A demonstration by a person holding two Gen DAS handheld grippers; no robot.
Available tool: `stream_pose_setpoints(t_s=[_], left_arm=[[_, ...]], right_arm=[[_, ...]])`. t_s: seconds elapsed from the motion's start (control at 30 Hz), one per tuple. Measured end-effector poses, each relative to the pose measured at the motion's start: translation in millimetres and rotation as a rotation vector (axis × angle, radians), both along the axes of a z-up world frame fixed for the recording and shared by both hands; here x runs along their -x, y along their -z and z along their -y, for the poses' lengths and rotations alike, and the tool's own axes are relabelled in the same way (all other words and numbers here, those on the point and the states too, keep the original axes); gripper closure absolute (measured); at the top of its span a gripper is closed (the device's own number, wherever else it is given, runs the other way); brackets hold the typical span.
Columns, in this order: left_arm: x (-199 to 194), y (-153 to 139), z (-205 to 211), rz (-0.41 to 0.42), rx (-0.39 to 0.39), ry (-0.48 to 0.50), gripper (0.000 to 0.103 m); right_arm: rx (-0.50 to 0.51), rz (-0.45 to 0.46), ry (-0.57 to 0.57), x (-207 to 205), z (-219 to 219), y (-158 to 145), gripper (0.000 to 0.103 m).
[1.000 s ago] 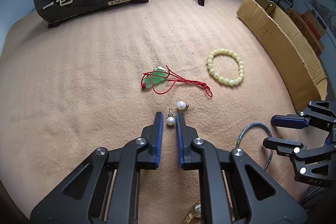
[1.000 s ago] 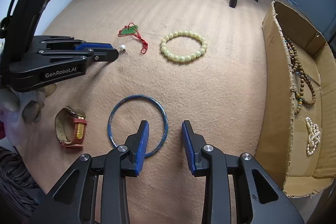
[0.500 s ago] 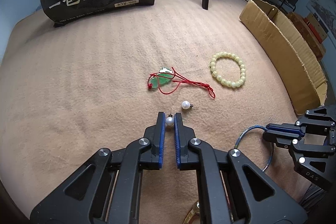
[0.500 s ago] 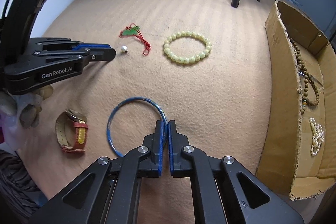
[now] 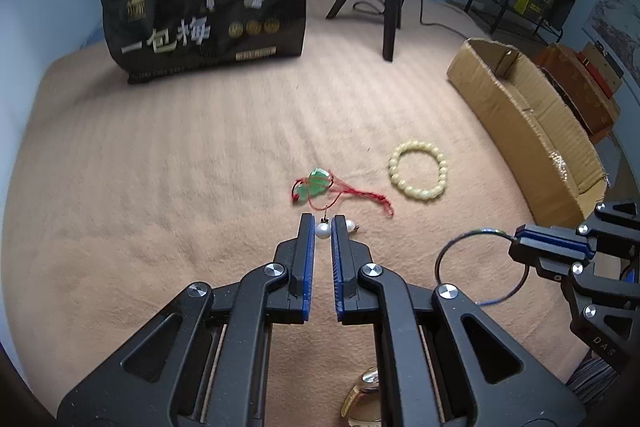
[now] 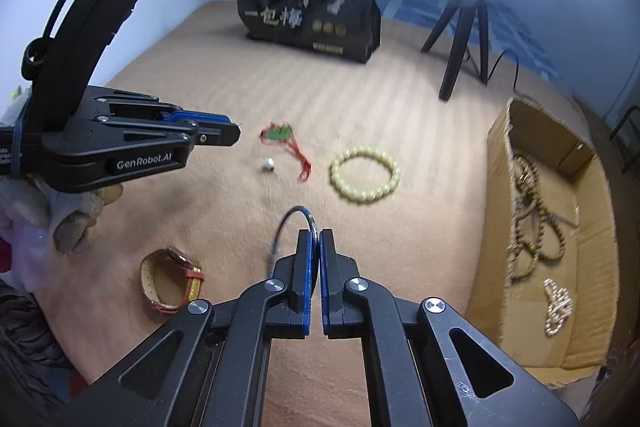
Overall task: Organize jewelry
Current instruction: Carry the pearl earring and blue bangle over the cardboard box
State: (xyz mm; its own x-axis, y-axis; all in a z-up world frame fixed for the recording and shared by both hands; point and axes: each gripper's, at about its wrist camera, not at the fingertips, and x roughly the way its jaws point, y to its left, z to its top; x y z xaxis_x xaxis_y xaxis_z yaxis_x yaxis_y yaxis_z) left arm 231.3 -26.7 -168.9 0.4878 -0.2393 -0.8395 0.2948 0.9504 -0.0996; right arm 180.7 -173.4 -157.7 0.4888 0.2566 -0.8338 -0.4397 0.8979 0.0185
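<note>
At the lower centre of the left wrist view, the left gripper (image 5: 323, 223) pinches a pearl earring (image 5: 323, 230) between its blue pads, jaws nearly closed around the bead, its small hook pointing up the frame. The earring looks lifted clear of the blanket (image 5: 160, 167); its twin pearl (image 5: 352, 225) lies just right of the right-hand tip. In the right wrist view, the right gripper (image 6: 315, 239) is clamped on the rim of a thin blue bangle (image 6: 294, 217), the ring tilted up so that it arcs to the left of the tips and lower part is hidden. The box (image 6: 496, 187) fills the right edge of that frame, open side up, its long axis running away from the camera, with beads already inside. It lies to the right of both grippers; the right one is nearer, so I judge the bangle goes in first. Still on the blanket: the green pendant (image 5: 316, 183) on red cord, the pale bead bracelet (image 5: 418, 175) and a watch (image 6: 172, 283) at lower left.
</note>
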Motion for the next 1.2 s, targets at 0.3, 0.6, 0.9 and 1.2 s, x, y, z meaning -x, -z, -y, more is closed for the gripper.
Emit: stream_pose_setpoints(t_s=[0.3, 0.6, 0.9, 1.2], left_arm=[[11, -28, 15, 0.043, 0.047, 0.018, 0.097], [29, -53, 51, 0.085, 0.102, 0.087, 0.097], [41, -65, 98, 0.101, 0.145, 0.158, 0.097], [47, -67, 152, 0.104, 0.175, 0.231, 0.097]], right_arm=[[-0.032, 0.132, 0.046, 5, 19, -44, 0.101], [-0.034, 0.197, 0.152, 2, 63, -69, 0.101], [-0.048, 0.224, 0.318, -11, 129, -79, 0.101], [-0.058, 0.227, 0.436, -20, 173, -76, 0.101]])
